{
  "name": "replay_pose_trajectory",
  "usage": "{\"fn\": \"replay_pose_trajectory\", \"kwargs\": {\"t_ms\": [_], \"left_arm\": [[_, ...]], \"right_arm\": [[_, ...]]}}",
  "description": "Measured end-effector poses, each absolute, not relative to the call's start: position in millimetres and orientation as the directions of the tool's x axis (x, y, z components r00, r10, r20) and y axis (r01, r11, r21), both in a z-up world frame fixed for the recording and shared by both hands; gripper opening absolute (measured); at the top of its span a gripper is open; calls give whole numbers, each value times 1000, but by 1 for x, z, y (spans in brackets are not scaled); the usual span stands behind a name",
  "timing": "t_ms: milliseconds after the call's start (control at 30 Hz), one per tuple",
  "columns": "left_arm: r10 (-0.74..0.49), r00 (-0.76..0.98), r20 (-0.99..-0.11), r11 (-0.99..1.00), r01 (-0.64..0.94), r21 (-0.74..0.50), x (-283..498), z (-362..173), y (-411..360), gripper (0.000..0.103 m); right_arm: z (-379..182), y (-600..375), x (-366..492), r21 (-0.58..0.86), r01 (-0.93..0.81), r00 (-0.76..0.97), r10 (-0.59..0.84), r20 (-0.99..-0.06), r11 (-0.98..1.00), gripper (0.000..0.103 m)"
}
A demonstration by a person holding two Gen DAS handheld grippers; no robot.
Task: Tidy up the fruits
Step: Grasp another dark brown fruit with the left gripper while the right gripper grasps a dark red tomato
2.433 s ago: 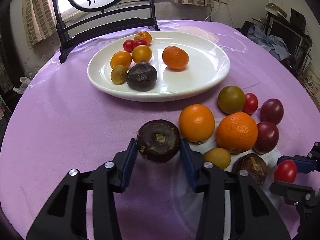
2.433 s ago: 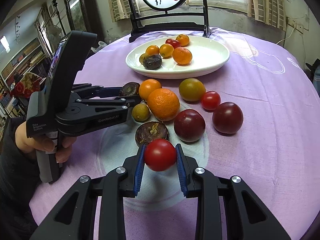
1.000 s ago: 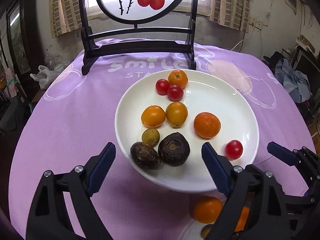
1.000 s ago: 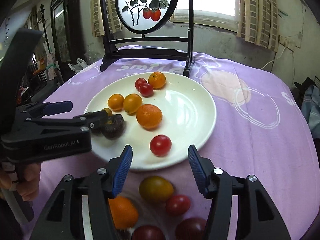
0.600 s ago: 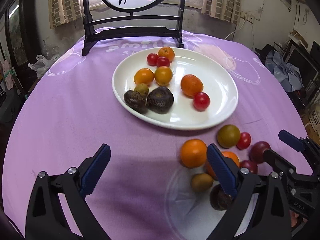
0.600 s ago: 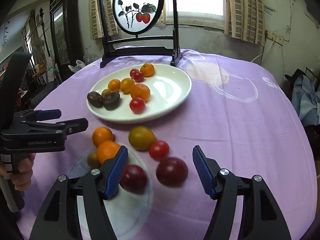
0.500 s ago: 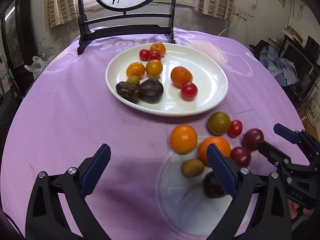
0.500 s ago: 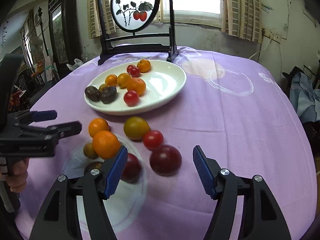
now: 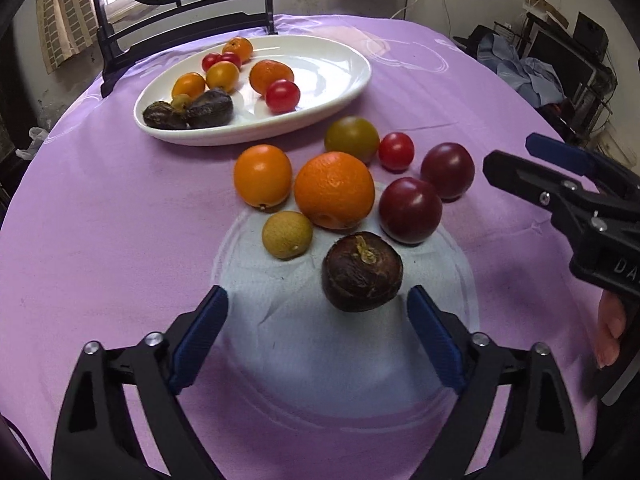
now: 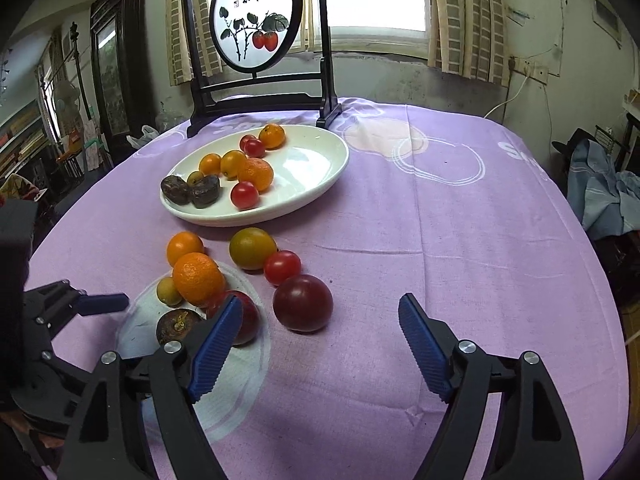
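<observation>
My left gripper (image 9: 316, 308) hangs low over the purple cloth, its jaws closing. A dark brown fruit (image 9: 362, 272) lies just ahead of the tips, nearer the right pad, untouched. Behind it lie a big orange (image 9: 334, 190), a smaller orange (image 9: 262, 176), a small yellow fruit (image 9: 287, 234) and two dark plums (image 9: 410, 210). My right gripper (image 10: 320, 312) is opening, with a dark plum (image 10: 303, 303) on the cloth just beyond its tips and nothing pressed. The white plate (image 10: 308, 160) behind holds several fruits, among them a red tomato (image 10: 244, 195).
A green-brown tomato (image 10: 253, 248) and a red cherry tomato (image 10: 282, 267) lie between the pile and the plate. A black stand with a round painted screen (image 10: 256, 16) rises behind the plate. A person's hand (image 9: 610, 328) grips the right tool.
Both grippers came back from the plate to the loose fruit, leaving the dark fruit and the red tomato on it. The left jaws have narrowed; the right jaws have widened.
</observation>
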State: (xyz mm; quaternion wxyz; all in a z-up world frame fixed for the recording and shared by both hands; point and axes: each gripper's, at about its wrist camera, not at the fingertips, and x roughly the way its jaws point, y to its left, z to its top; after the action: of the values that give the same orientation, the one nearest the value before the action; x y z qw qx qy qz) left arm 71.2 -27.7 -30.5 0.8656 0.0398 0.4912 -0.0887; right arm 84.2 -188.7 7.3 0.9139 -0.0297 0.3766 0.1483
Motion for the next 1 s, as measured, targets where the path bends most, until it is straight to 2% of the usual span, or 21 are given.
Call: {"fn": "replay_pose_trajectory", "kwargs": {"t_ms": [167, 233, 300, 633, 700, 733, 800, 867, 1000], "left_arm": [[-108, 505, -857, 975, 220, 7, 77, -34, -40, 64], [-117, 511, -851, 972, 235, 7, 79, -33, -45, 55], [-133, 519, -844, 967, 255, 4, 79, -32, -48, 42], [-147, 571, -808, 976, 217, -25, 73, -13, -22, 41], [-159, 585, -795, 976, 213, -39, 69, -5, -13, 41], [-164, 593, -788, 976, 216, -40, 68, -2, -11, 41], [-172, 609, -775, 975, 218, -44, 68, 4, -5, 41], [-179, 614, -769, 975, 214, -56, 71, 6, 1, 41], [-181, 601, -778, 979, 186, -83, 79, -4, 11, 41]], "right_arm": [[5, -192, 86, 75, -277, 668, 248, -701, 958, 85], [4, -192, 87, 84, -279, 661, 255, -706, 957, 85], [4, -191, 87, 84, -281, 661, 256, -705, 956, 85], [-5, -189, 91, 20, -249, 664, 186, -724, 968, 84], [-10, -190, 94, 32, -245, 648, 188, -738, 969, 80], [-12, -190, 95, 40, -248, 640, 195, -743, 968, 74], [-16, -187, 96, 45, -261, 626, 204, -752, 964, 72], [-19, -181, 95, 19, -273, 618, 190, -763, 962, 65], [-26, -175, 97, -16, -281, 602, 163, -782, 960, 63]]}}
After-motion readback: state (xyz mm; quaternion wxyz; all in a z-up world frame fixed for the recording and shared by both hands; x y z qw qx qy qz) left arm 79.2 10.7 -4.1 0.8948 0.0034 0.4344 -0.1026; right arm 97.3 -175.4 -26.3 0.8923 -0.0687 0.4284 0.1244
